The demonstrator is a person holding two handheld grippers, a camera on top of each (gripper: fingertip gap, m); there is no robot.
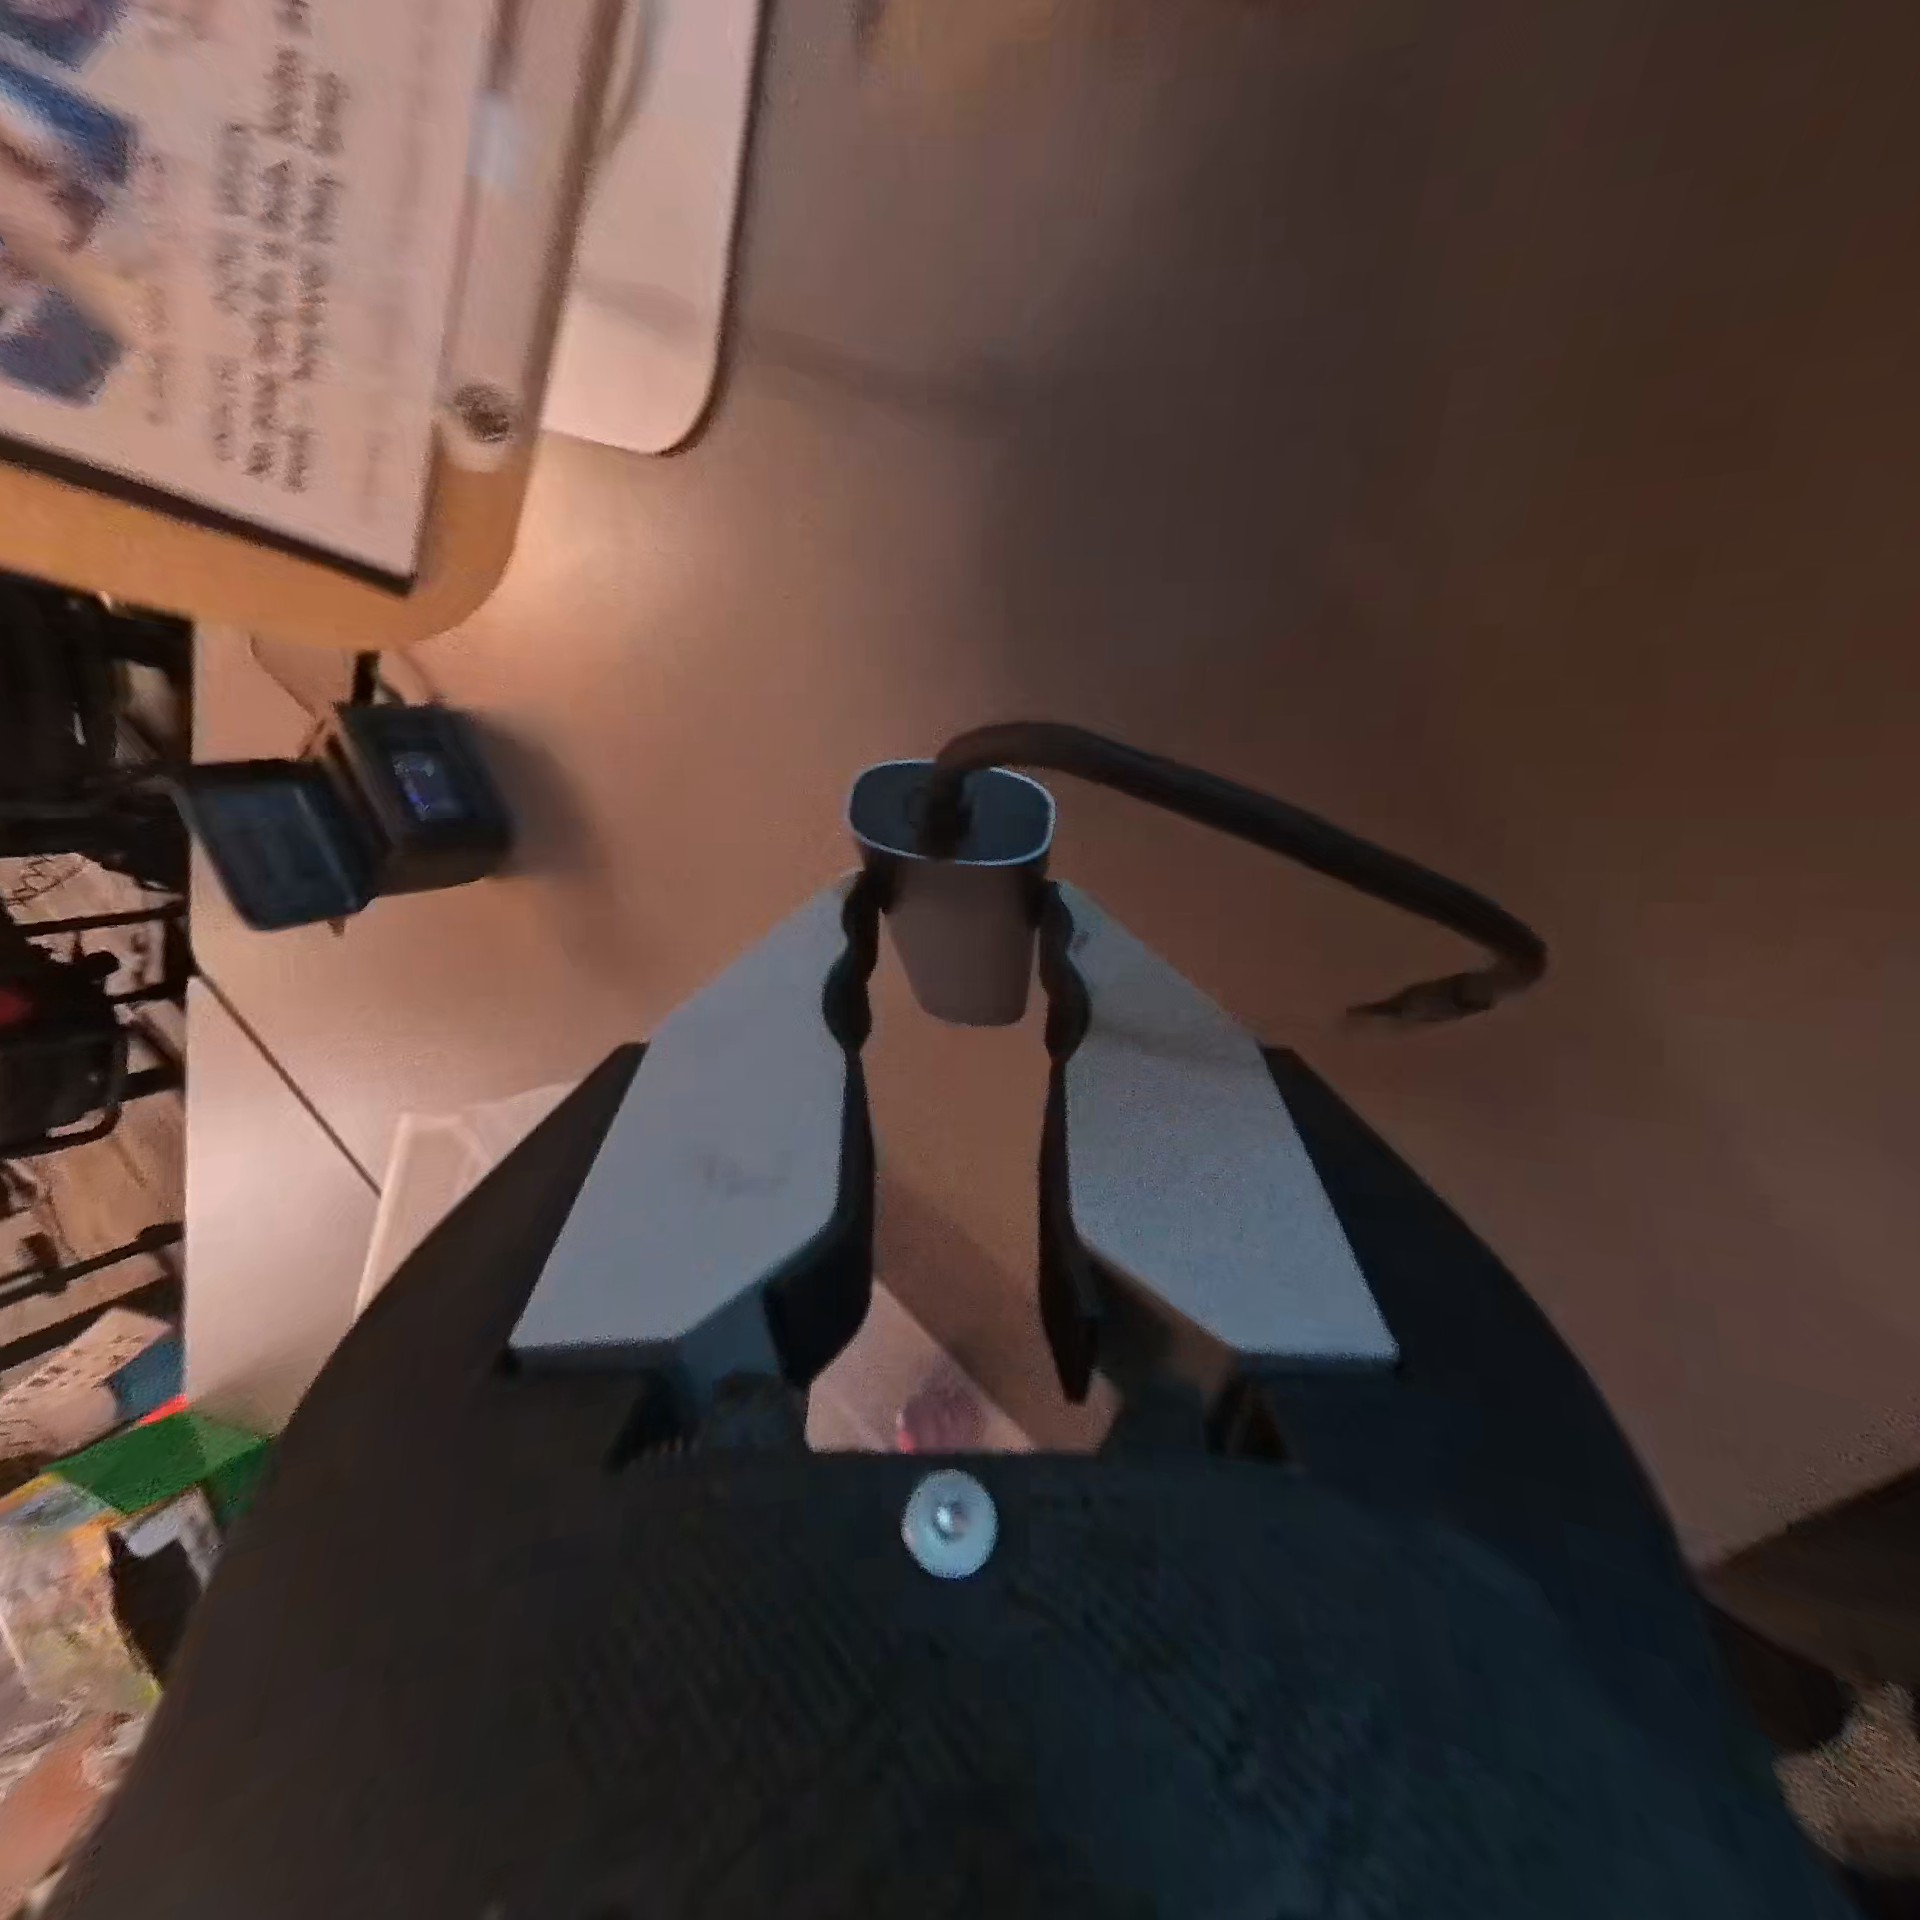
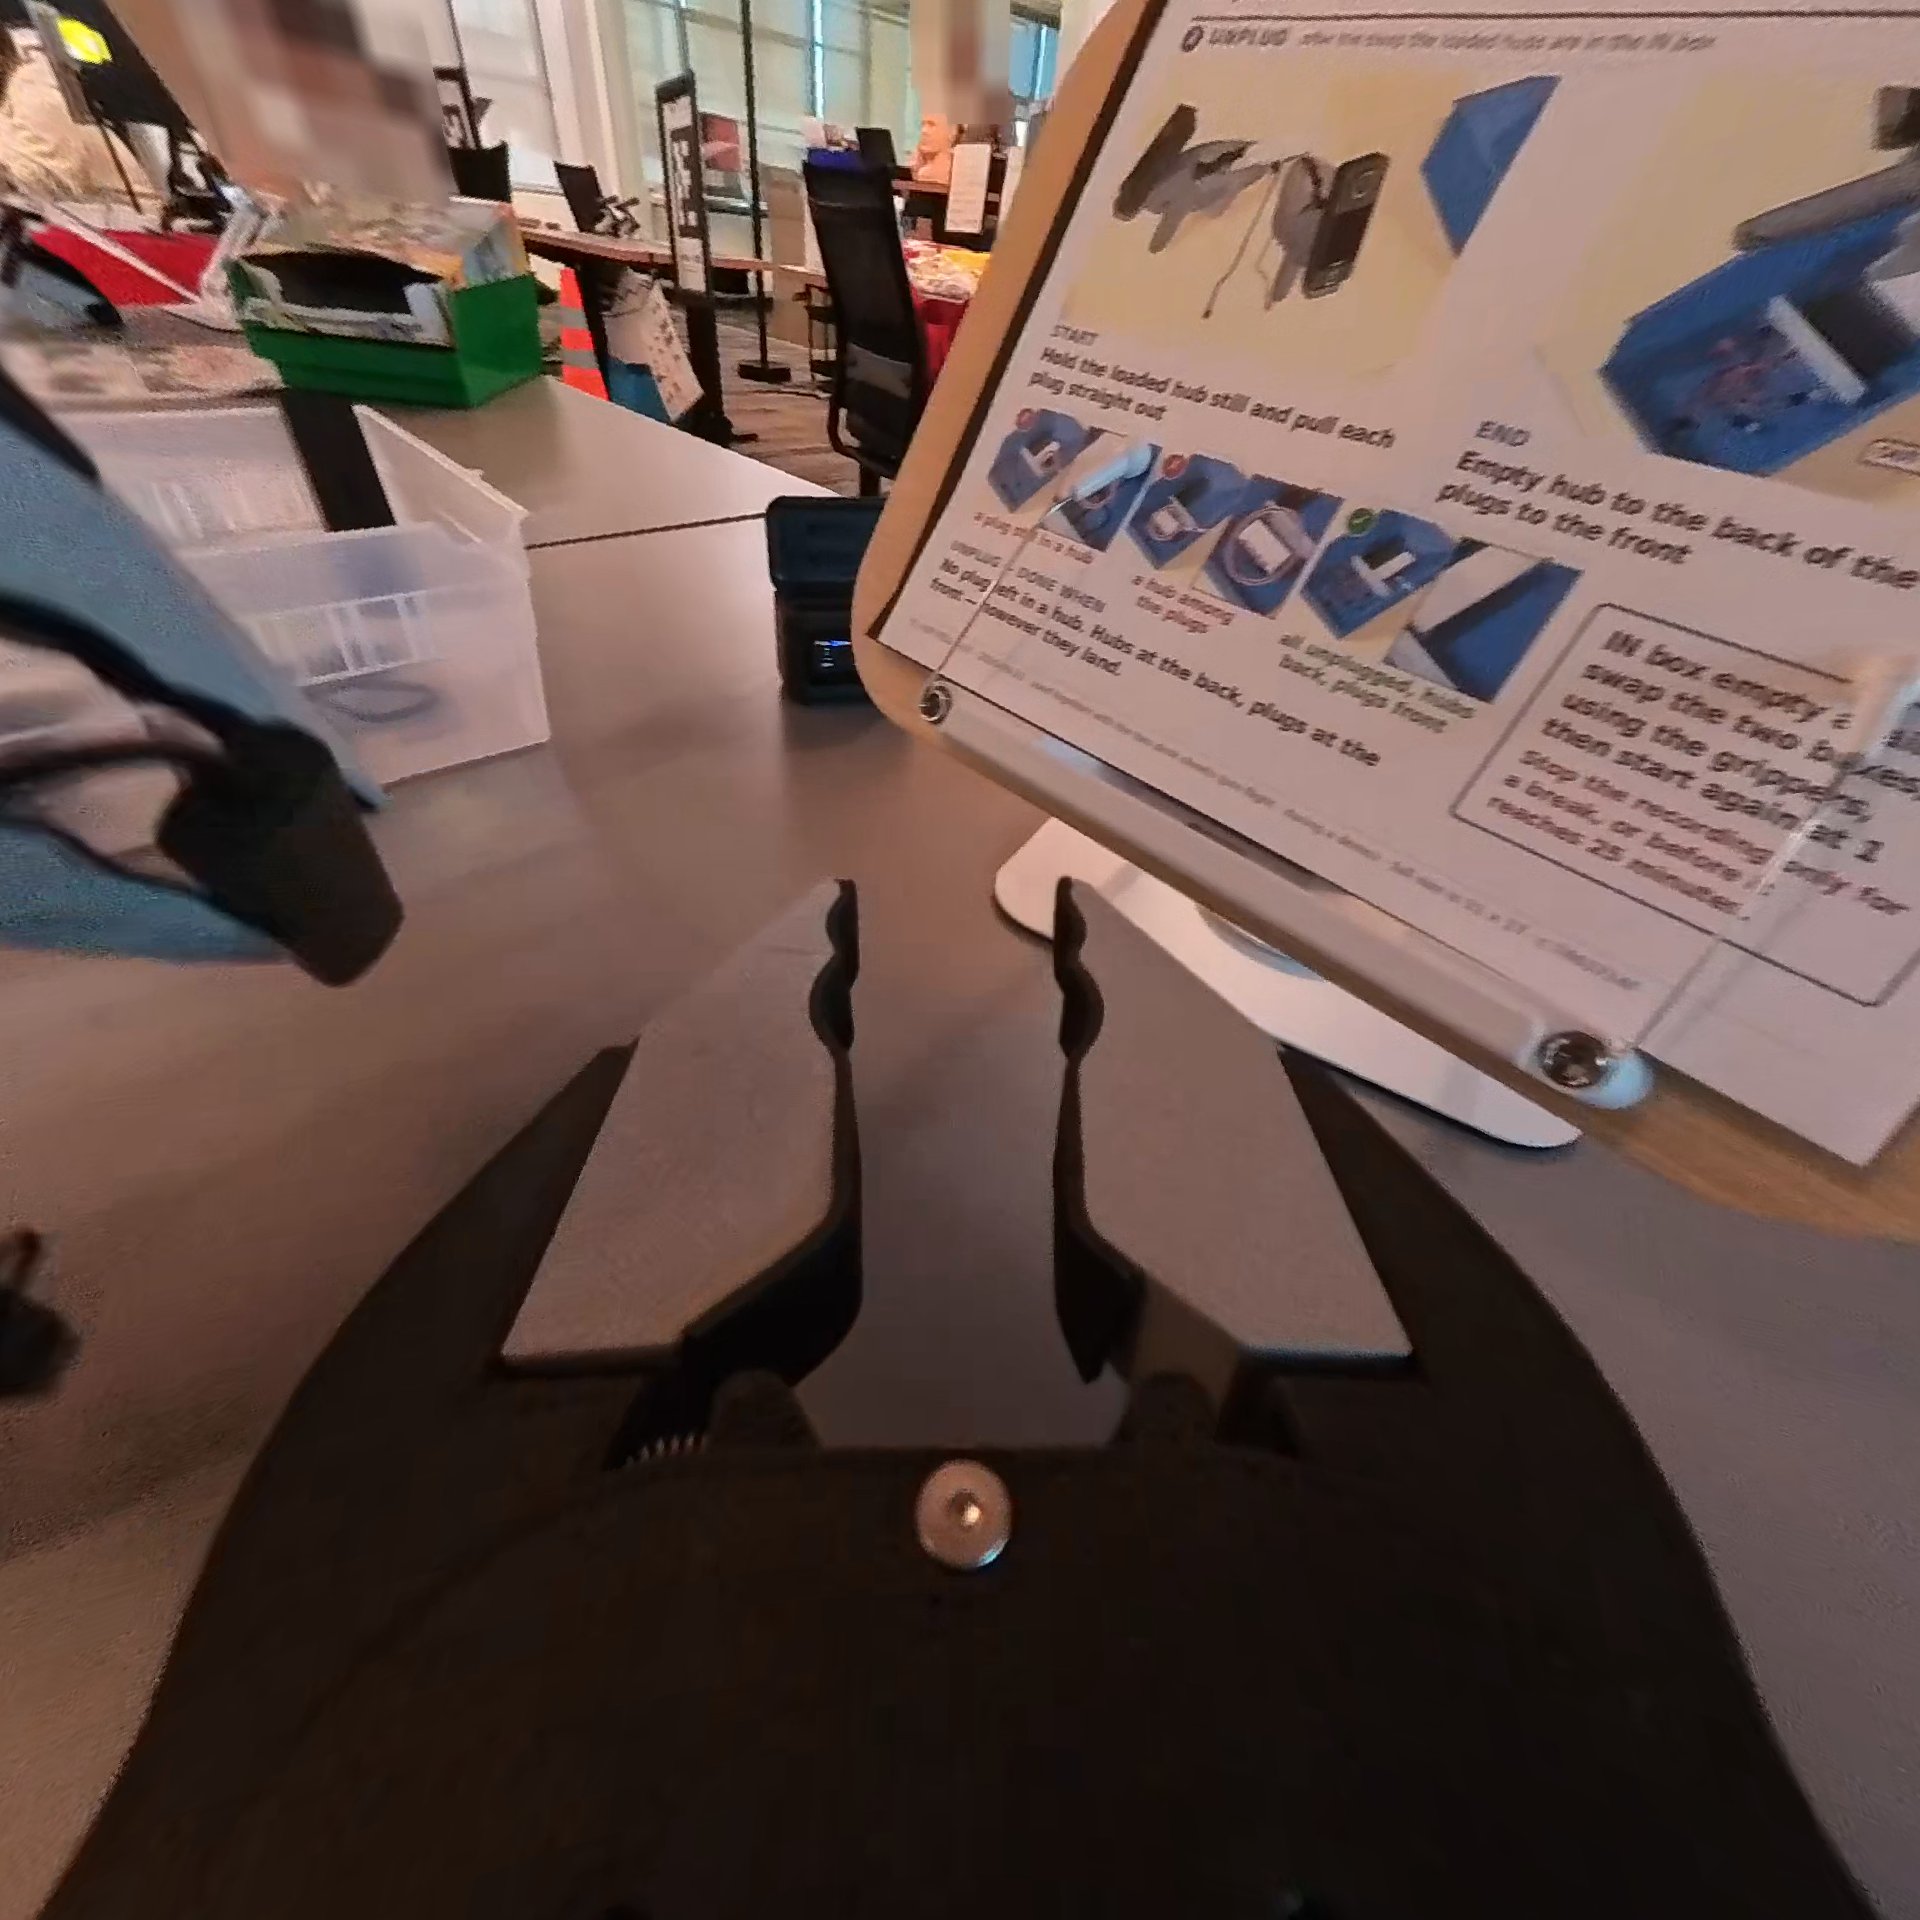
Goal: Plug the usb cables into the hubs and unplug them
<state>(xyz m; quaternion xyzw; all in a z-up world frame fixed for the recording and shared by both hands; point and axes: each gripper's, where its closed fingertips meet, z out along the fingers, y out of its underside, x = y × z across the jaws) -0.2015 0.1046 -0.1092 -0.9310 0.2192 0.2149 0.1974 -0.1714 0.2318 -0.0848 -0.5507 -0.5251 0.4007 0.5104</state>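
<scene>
The left gripper point(image 1: 954, 940) clenches a small grey metal hub point(image 1: 961, 914) with stiff dark cable point(image 1: 1299, 831); light, probably slippery, best held mid-body. The right gripper point(image 2: 954, 940) hangs released, empty.

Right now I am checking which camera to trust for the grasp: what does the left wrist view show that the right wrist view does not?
Only the left wrist view shows a grey hub with a dark cable, clamped in the left hand-held gripper. Only the right wrist view shows the right hand-held gripper, open and empty, plus a clear plastic bin and a green box. Both show the instruction board and a small black device on the table.
</scene>
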